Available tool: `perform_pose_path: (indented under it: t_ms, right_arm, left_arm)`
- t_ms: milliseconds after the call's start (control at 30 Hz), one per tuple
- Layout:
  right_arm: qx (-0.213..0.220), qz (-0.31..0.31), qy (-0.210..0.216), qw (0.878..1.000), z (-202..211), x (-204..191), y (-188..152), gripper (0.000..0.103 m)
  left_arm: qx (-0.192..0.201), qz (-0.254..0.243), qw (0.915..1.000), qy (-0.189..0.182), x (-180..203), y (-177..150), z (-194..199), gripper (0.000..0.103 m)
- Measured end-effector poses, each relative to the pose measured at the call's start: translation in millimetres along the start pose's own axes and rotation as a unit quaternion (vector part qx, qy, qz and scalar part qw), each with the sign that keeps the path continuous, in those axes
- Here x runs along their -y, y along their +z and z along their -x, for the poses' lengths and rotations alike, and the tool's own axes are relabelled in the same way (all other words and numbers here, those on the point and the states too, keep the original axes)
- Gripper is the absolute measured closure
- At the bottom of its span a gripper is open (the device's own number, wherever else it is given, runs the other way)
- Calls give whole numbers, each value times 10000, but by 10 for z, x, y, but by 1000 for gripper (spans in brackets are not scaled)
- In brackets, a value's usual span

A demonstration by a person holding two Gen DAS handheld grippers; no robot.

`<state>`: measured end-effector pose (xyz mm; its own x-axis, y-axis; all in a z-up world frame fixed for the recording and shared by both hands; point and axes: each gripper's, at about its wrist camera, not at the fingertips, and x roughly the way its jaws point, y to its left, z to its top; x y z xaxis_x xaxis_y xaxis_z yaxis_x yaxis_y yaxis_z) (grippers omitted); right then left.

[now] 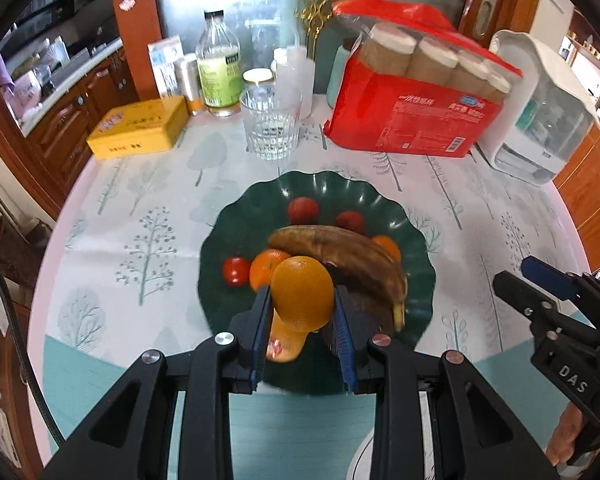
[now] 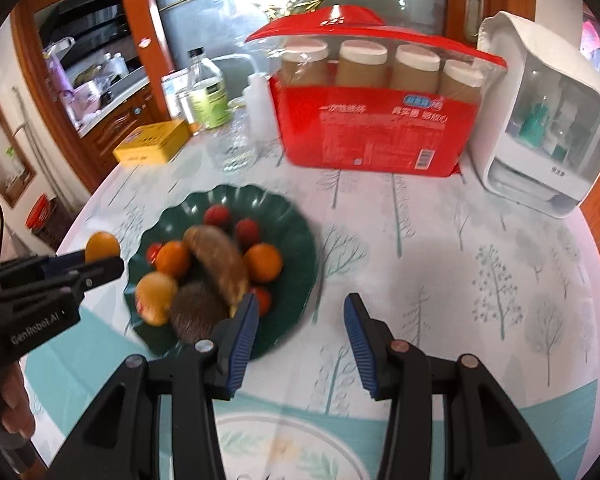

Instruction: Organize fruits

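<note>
In the left wrist view we see our left gripper (image 1: 302, 304) clenched on an orange (image 1: 302, 292), its blue pads pressed against both sides of the fruit, low in the centre of the frame above the near part of the green scalloped plate (image 1: 416, 280). On that plate lie a browned banana (image 1: 340, 256) running from centre toward lower right, another orange (image 1: 265, 268) just left of it, a third orange (image 1: 388, 246) peeking out behind the banana, and small red fruits (image 1: 302, 210) toward the far rim. In the right wrist view our right gripper (image 2: 300, 320) sits at bottom centre with its jaws spread wide and nothing between them, its left finger overlapping the plate's near edge. The held orange (image 2: 102, 246) shows at the left edge of that frame, beside the plate's left rim. A dark, rough, round item (image 2: 196, 310) rests at the plate's near side; the blur is too strong for us to name it. A drinking glass (image 1: 271, 124) and a red package of cups (image 1: 416, 108) stand in the upper half, a yellow box (image 1: 140, 126) at upper left.
</note>
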<state>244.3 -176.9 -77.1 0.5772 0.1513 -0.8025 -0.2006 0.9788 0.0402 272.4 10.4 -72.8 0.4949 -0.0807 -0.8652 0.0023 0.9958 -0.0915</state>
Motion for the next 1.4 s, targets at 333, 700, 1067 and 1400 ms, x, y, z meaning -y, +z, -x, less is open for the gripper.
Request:
perform_pose_path:
  t_ms: [333,700,1067,1400]
  right_arm:
    - [-328,-235,-78,9992,-367,117,0,58]
    - [-413,-238,8,9989,-478,136,11,58]
    - [-307,-173,52,9994,-231,100,-47,58]
    - [-104,-13,342,9994,296,7,-169,58]
  left_arm:
    - [-462,44,9989,-91,23,96,-532,75]
    - [-503,-106,9986,107,57,59,-584,56]
    - [-280,-27,9992,271,60,-46,-152,38]
    - [157,105,9986,488,132,-392,664,21]
